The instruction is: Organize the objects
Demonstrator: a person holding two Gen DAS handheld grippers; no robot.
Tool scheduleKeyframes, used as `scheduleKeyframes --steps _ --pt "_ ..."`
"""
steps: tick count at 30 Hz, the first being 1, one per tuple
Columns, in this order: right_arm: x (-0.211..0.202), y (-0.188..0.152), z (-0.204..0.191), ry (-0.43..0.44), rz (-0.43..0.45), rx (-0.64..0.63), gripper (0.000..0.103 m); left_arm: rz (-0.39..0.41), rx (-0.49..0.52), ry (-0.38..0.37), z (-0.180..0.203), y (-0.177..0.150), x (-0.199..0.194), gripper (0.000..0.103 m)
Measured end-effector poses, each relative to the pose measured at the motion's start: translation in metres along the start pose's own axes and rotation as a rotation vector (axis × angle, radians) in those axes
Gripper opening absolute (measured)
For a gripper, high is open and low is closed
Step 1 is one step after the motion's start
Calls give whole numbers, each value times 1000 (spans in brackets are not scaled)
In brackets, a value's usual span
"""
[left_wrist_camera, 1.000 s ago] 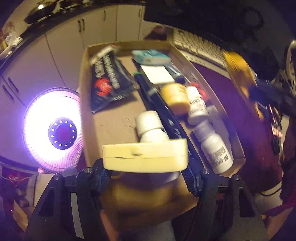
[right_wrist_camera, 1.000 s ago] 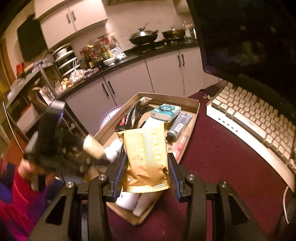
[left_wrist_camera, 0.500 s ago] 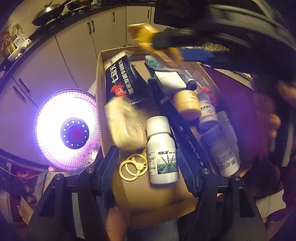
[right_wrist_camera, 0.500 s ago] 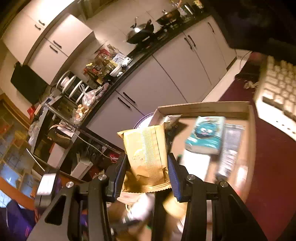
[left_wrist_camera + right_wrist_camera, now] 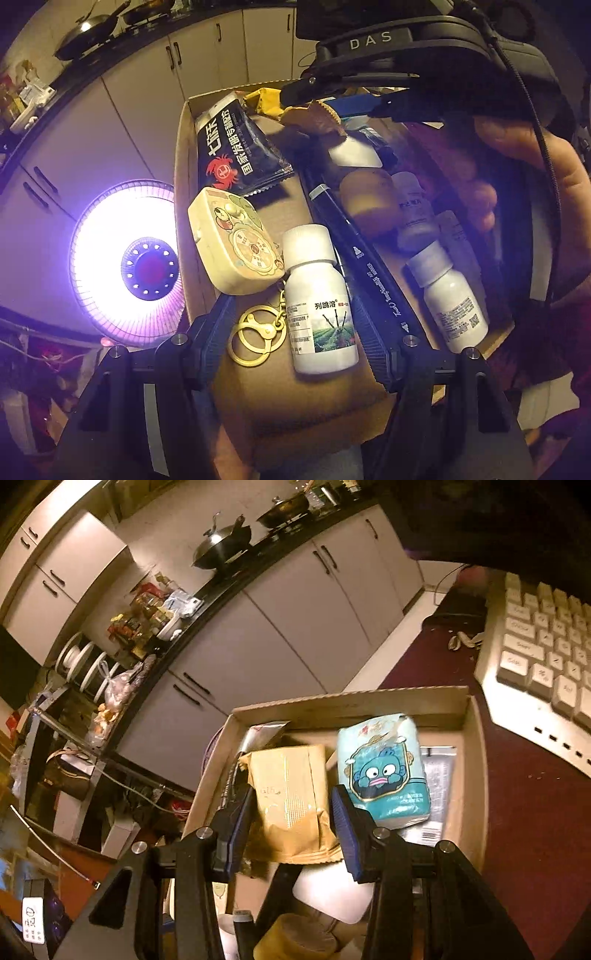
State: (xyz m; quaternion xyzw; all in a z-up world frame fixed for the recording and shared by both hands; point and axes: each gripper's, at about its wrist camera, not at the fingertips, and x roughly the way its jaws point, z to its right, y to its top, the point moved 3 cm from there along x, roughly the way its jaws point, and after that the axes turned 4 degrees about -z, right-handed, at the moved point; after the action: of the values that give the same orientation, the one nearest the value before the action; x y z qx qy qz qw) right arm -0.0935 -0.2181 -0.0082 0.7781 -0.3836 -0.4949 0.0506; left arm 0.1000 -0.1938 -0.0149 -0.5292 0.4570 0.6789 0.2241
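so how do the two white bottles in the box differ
The labelled white bottle lies between the left tongs, its label showing a green field picture; the other white bottle lies right of the black pen, with only text and a code. The first looks larger, perhaps only from being nearer. Both lie down, white caps toward the far end.

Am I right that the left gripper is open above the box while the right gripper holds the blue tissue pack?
Not quite: the right gripper is shut on the gold snack packet; the blue tissue pack lies beside it, per the right wrist view. The left gripper is open.
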Motion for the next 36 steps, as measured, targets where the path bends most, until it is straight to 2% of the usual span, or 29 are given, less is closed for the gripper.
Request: scheduleKeyframes --steps 7,10,12,14,20,25,29,30,32,34,35,36 --pt "-4 -10 -22 -144 52 -138 44 14 1 88 7 2 -3 66" --pt "-7 -13 -26 -148 56 -148 45 13 7 111 11 2 -4 66" --pt "-12 -15 -26 -152 64 -147 52 12 8 118 13 1 -3 66" --pt "-18 -18 -26 -155 74 -147 54 12 14 131 16 1 -3 66" --pt "-42 -30 -28 -115 104 -144 55 23 42 162 28 3 -8 66" --pt "-79 -50 -26 -88 155 -148 58 47 60 190 36 3 -19 66" --pt "-122 -79 -9 -99 223 -126 79 118 48 195 44 5 -36 66" --pt "-132 -87 -4 -108 231 -120 80 137 43 196 48 5 -40 66" --pt "-148 -104 7 -130 232 -104 82 210 34 208 54 7 -50 66" --pt "-159 -119 16 -150 225 -80 90 309 6 230 63 8 -57 66" --pt "-164 -128 21 -152 222 -65 99 336 -16 239 63 9 -57 66" --pt "-169 -137 26 -148 216 -55 103 360 -41 245 66 9 -59 66"
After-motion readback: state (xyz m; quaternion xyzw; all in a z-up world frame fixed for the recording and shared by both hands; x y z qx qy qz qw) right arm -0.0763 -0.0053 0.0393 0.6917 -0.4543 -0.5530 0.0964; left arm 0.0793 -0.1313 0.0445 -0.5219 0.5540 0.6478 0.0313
